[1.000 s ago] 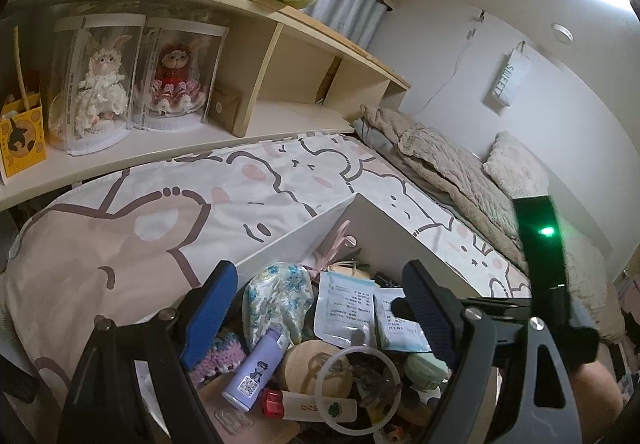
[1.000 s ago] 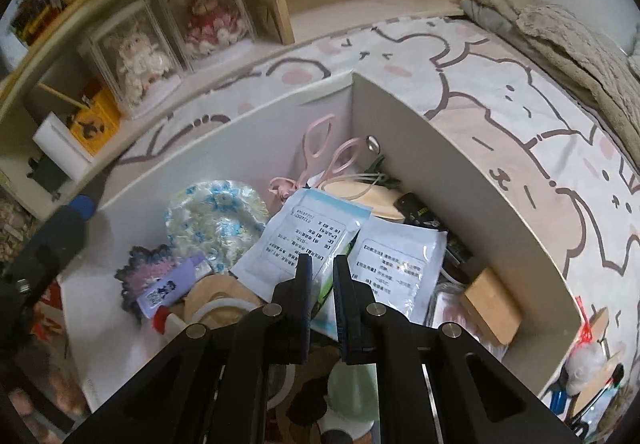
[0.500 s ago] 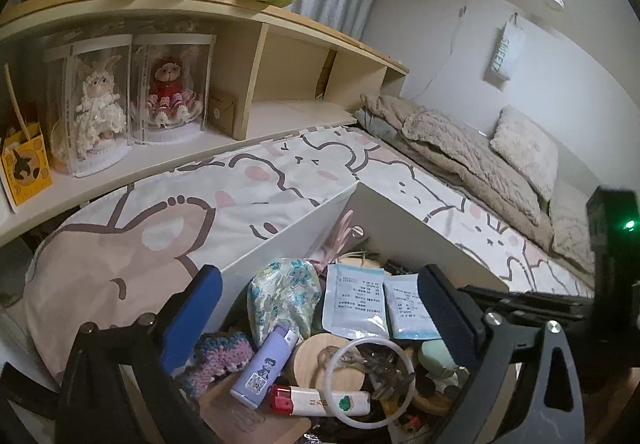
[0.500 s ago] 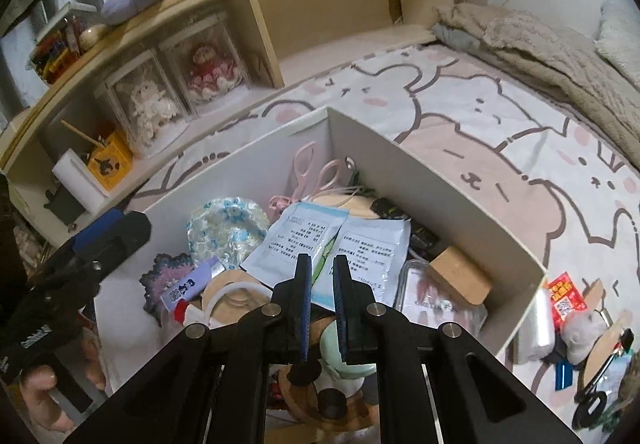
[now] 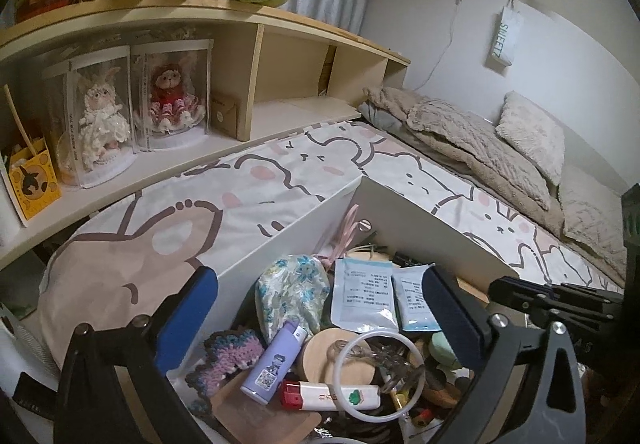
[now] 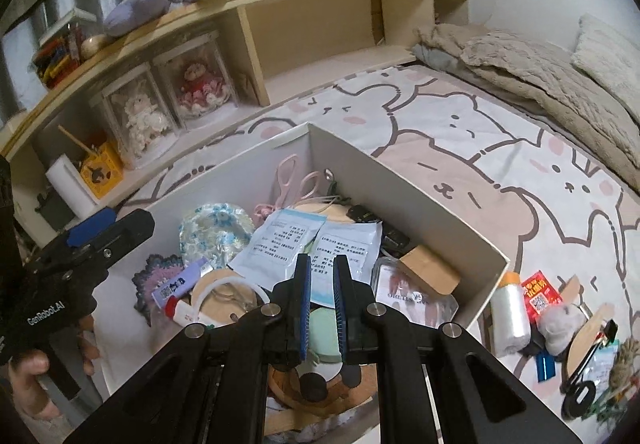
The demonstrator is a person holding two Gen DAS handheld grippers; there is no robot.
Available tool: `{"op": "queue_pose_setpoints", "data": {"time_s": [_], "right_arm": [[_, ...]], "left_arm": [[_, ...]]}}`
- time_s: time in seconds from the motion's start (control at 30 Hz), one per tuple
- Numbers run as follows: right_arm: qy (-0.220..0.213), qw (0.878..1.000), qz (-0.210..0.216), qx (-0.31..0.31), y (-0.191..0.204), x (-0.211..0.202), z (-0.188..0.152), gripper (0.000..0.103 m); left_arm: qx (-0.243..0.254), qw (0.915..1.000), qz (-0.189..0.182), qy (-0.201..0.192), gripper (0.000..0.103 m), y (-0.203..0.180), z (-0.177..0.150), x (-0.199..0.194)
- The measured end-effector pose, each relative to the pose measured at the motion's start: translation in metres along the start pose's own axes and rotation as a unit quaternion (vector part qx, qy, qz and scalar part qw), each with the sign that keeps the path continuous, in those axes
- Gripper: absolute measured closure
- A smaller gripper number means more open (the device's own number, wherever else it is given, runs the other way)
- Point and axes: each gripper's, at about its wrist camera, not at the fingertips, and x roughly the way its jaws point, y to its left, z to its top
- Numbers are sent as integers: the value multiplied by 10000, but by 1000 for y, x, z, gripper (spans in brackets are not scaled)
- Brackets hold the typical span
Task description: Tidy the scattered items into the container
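A white open box (image 6: 400, 171) (image 5: 280, 244) sits on the cartoon bedsheet, filled with a floral pouch (image 5: 292, 292), two pale sachets (image 6: 312, 244), a purple lighter (image 5: 274, 364), a white ring (image 5: 378, 374) and pink scissors (image 6: 286, 175). My left gripper (image 5: 320, 284) hovers over the box's near end; its jaws are opening wide, with nothing gripped. It also shows at the left of the right wrist view as the left gripper (image 6: 100, 232). My right gripper (image 6: 321, 260) is shut and empty above the box. Outside the box lie a white roll (image 6: 510, 312), a red packet (image 6: 540, 292) and a grey plush (image 6: 560, 324).
A wooden shelf unit (image 5: 256, 27) with two boxed dolls (image 5: 136, 103) runs along the far side of the bed. A beige blanket (image 5: 472, 147) and pillows lie at the head end. More small items, a wooden disc (image 6: 588, 340) among them, lie at the lower right.
The left gripper's jaws have spread wider. The right gripper has drawn back and up from the box, still shut, bringing the scattered items at the right into view.
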Motion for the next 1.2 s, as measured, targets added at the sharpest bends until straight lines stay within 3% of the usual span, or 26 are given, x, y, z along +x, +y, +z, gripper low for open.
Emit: {"op": "queue_pose_setpoints", "data": {"time_s": [0.17, 0.57, 0.77, 0.8, 0.83, 0.87, 0.9, 1.2], "right_arm": [[-121, 9997, -190, 60, -5, -8, -3, 92], [-580, 9975, -140, 382, -19, -24, -14, 92], [-509, 9977, -49, 433, -22, -25, -18, 89], [-555, 9976, -69, 400, -21, -26, -19, 82], [-584, 9975, -79, 394, -21, -27, -20, 48], [-606, 9974, -82, 388, -21, -27, -20, 8], [-695, 9968, -92, 380, -20, -29, -21, 0], [-713, 9965, -194, 390, -24, -30, -22, 0]], "left_arm": [[45, 10000, 50, -31, 0, -2, 0, -2], [179, 9997, 179, -71, 0, -10, 1, -7], [250, 9994, 207, -73, 0, -14, 0, -7], [257, 9994, 213, -71, 0, -15, 0, -6], [264, 9994, 217, -70, 0, -15, 0, -6], [275, 9994, 220, -68, 0, -16, 0, -6], [286, 9993, 223, -68, 0, -17, 0, -6], [334, 9991, 251, -77, 0, -20, 0, -7]]}}
